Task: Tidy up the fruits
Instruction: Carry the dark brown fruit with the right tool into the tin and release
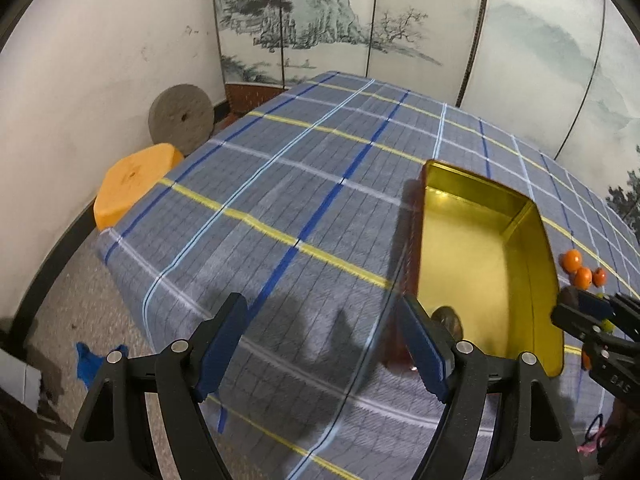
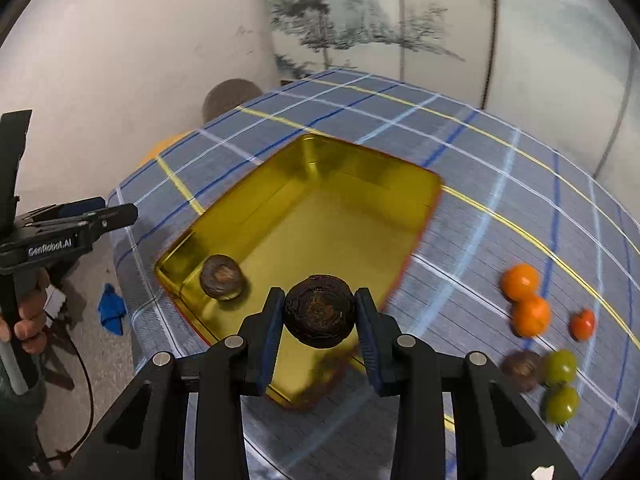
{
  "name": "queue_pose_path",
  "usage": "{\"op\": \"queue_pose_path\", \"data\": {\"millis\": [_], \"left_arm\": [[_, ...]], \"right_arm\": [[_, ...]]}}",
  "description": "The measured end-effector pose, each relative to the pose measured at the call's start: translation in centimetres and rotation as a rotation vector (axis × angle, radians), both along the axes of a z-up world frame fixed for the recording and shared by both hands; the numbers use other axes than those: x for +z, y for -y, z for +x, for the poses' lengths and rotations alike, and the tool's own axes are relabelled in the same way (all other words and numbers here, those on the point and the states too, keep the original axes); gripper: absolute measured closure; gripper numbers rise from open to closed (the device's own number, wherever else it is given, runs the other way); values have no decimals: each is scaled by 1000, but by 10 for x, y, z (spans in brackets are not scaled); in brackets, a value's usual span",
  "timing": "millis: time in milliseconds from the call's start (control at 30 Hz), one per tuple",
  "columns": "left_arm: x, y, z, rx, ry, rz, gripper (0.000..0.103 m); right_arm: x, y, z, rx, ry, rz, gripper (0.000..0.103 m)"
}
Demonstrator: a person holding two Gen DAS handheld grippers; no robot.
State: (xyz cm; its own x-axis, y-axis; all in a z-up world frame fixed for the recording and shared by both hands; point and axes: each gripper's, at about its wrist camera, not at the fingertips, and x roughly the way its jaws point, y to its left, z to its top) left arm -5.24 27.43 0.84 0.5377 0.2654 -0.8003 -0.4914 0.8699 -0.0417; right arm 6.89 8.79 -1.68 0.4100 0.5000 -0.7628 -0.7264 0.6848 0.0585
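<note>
The right gripper (image 2: pixel 319 314) is clamped on a dark brown round fruit (image 2: pixel 319 311), its blue pads pressing the fruit's two sides at about three and nine o'clock, and the fruit hangs over the near edge of the gold tin (image 2: pixel 416 216). The fruit looks ridged and dull-skinned, so it should not slip; I judge it light and fairly firm, but the rind may dent if squeezed harder, and the widest girth, where it is held now, seems the right place to take it. A second dark fruit (image 2: pixel 222 278) already lies inside the tin at its near-left corner, roughly ten o'clock from the held one. The rest wait on the plaid tablecloth (image 2: pixel 480 152), off at three to four o'clock: two orange fruits (image 2: pixel 520 282) touching each other, a small red one (image 2: pixel 582 324) just beside them, another dark fruit (image 2: pixel 522 370) and two green ones (image 2: pixel 560 368) nearer the edge. These are blurred, so their exact kind is hard to tell; they look smooth and would likely roll if nudged.

The left gripper (image 1: pixel 324 348) hovers with jaws spread wide and nothing between them, over the cloth at nine o'clock from the tin. Beyond the table stand an orange stool (image 1: pixel 134 184), a round grey stone (image 1: pixel 180 118) and a painted screen (image 1: pixel 320 20).
</note>
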Motion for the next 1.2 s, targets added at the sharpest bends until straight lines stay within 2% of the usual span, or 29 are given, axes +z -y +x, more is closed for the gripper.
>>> {"op": "queue_pose_path", "data": {"millis": [167, 500, 1200], "left_arm": [[-4, -5, -8, 13, -5, -20, 25], [-13, -17, -18, 44, -17, -42, 25], [-20, -21, -19, 45, -34, -65, 25]], "right_arm": [[-16, -28, 4, 37, -18, -56, 70], [-42, -47, 7, 55, -45, -141, 70], [-53, -55, 7, 57, -39, -192, 69]]}}
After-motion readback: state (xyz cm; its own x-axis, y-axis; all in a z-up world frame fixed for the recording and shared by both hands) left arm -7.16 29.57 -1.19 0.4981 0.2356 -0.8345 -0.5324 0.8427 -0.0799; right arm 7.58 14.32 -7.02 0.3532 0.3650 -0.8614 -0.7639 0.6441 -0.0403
